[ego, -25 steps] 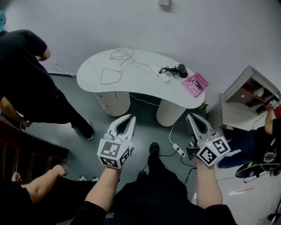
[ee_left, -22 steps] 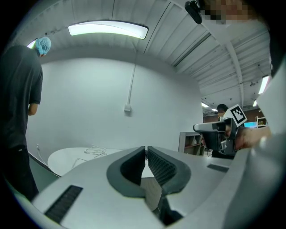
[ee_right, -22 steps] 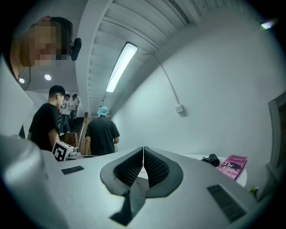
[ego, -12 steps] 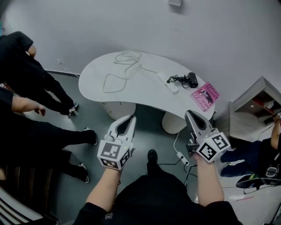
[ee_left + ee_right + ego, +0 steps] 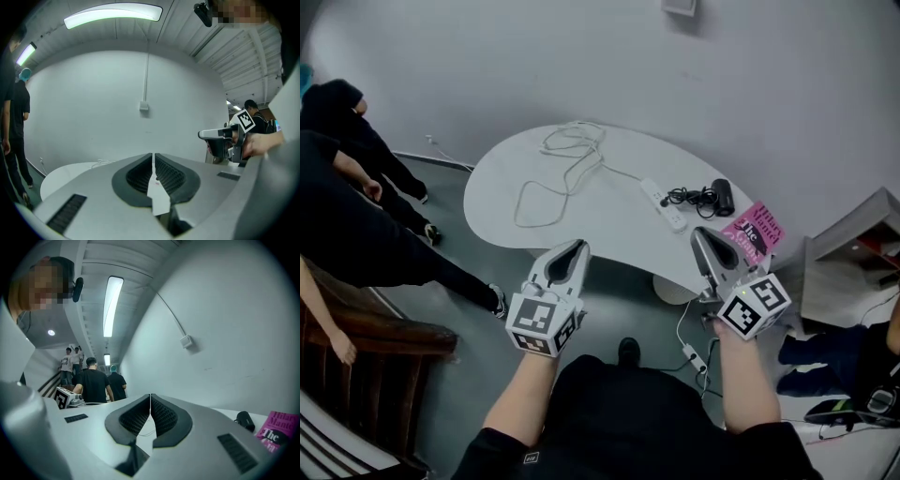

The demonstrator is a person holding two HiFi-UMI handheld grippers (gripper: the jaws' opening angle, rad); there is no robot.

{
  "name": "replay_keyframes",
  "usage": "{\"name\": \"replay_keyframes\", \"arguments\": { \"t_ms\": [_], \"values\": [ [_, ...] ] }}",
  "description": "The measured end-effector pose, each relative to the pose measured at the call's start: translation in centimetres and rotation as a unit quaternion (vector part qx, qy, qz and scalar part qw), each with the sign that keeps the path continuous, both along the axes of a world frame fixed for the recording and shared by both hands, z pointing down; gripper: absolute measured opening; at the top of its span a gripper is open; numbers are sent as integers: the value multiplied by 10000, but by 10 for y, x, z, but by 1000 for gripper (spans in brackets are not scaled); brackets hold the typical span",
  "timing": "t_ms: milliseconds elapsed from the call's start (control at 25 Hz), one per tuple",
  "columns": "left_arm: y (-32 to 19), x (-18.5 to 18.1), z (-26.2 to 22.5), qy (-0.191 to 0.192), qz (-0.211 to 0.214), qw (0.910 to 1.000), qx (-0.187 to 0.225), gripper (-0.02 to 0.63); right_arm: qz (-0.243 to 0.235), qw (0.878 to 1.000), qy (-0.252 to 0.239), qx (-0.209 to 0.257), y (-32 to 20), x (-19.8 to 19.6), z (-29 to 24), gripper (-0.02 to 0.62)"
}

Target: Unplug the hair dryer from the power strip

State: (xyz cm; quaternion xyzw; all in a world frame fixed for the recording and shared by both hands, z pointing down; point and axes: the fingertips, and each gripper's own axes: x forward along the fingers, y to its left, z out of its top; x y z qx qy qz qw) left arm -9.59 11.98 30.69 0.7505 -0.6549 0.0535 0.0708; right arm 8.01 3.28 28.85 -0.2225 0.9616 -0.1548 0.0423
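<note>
Change: since a second earlier, the desk (image 5: 581,220) had come nearer in the head view, and both tools, earlier over the floor, had their tips at its near edge.
Hair dryer (image 5: 723,197): black, it lay on the desk's right end, with its dark cord (image 5: 689,197) bunched just beside it.
Power strip (image 5: 664,204): white, it lay just left of the cord; a white cable (image 5: 558,169) looped over the desk's left half.
Pink book (image 5: 755,232): it lay just right of the dryer, at the desk's edge.
Left tool (image 5: 572,247): jaws pressed together, nothing between them, well apart from the dryer.
Right tool (image 5: 701,232): jaws pressed together, empty, near the strip but not touching it.
Bystanders (image 5: 342,202): in dark clothes, they stood left of the desk.
</note>
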Motion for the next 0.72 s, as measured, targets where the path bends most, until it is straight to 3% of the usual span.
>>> {"name": "replay_keyframes", "arguments": {
  "t_ms": [280,480,720],
  "values": [
    [-56,-15,-2,-175,241,9995,-36,28,204,9994,-36,-290,-43,-10,19,35],
    [-105,-21,10,-224,663,9975,-104,28,572,9973,99,-456,-79,-17,37,35],
    [-168,-56,28,-193,1218,9923,-148,28,1017,9932,297,-481,-120,-54,47,35]
  ]
}}
